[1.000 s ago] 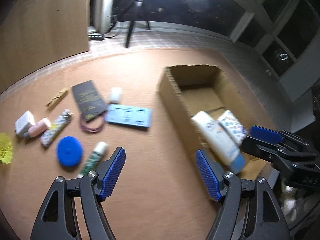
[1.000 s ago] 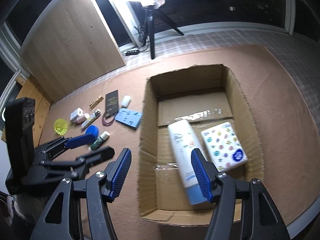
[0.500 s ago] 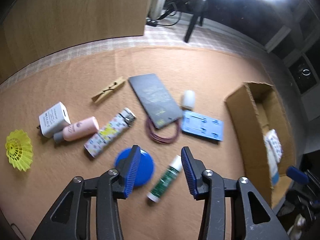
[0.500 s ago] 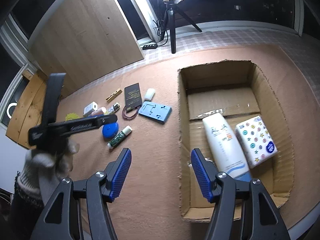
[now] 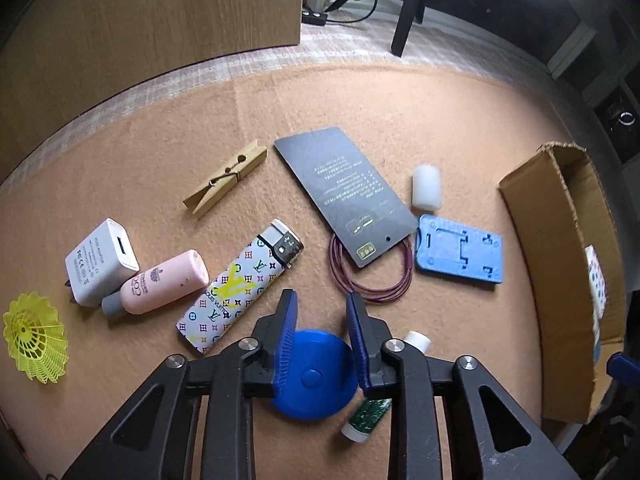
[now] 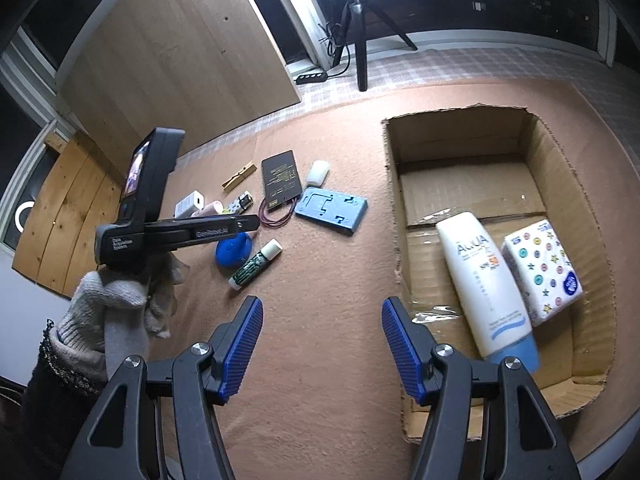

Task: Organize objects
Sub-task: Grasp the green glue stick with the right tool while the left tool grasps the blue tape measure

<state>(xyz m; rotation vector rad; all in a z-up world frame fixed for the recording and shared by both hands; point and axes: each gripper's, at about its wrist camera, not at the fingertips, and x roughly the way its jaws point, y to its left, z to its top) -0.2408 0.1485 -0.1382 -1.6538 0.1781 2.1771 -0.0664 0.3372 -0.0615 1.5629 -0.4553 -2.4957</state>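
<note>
Left gripper over the blue disc, fingers partly spread.
My right gripper hangs spread wide beside the cardboard box.

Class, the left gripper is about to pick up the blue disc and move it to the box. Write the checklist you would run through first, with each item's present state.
1. Left gripper lined up over blue disc: ok, fingers straddle it.
2. Jaws wide enough for the disc: not ok, the gap looks narrower than the disc.
3. Neighbours clear of the grasp: not ok, green tube lies right beside the disc.
4. Fingers touching the disc: cannot tell.
5. Box has room: ok, bare floor behind sunscreen and tissue pack.
6. Right gripper out of the way: ok, open and empty.
</note>
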